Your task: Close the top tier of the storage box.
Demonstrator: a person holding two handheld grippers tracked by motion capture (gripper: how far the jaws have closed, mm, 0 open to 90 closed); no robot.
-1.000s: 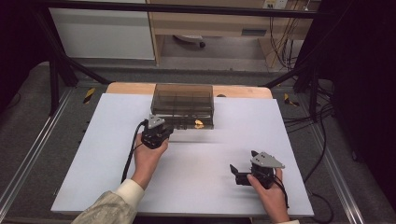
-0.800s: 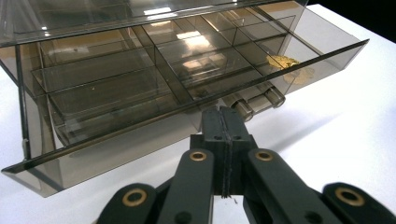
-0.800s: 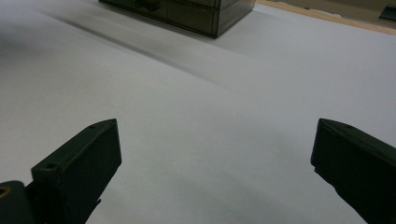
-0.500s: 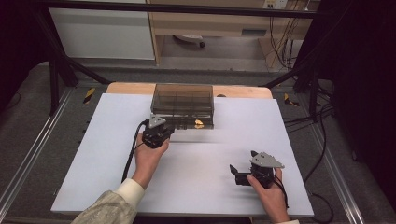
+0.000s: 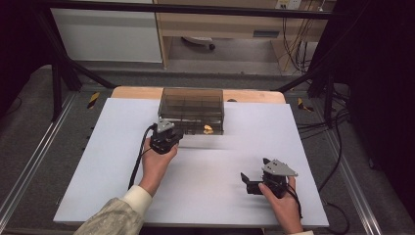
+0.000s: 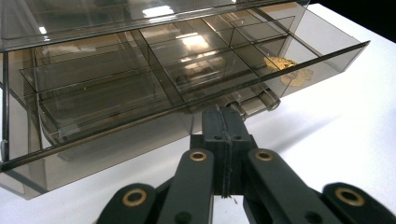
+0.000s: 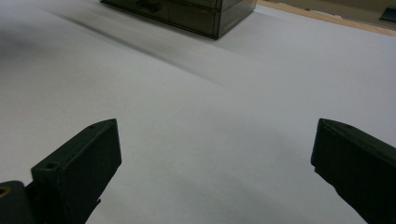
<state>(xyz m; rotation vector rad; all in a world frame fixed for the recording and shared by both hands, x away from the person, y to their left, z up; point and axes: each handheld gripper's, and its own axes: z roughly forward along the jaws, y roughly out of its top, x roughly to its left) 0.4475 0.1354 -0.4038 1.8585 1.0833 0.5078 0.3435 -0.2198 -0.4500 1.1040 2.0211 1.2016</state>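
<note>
A smoked clear plastic box [image 5: 192, 105] stands at the far middle of the white table, its lower drawer [image 6: 116, 140] pulled out toward me. The drawer has several compartments, and a small gold piece [image 6: 285, 70] lies in the right-hand one [image 5: 208, 129]. My left gripper [image 5: 171, 131] is shut, its tips [image 6: 224, 112] right at the drawer's clear handle [image 6: 261, 99]. I cannot tell whether they pinch a lip of it. My right gripper [image 5: 252, 171] rests low over the table at the near right, open [image 7: 215, 135], with nothing between its jaws.
The white table top [image 5: 122, 161] ends in a wooden strip [image 5: 132, 92] behind the box. Metal rails [image 5: 29, 171] run along both sides. Cables [image 5: 333, 142] lie on the floor to the right. A cable [image 5: 139, 161] trails from the left gripper.
</note>
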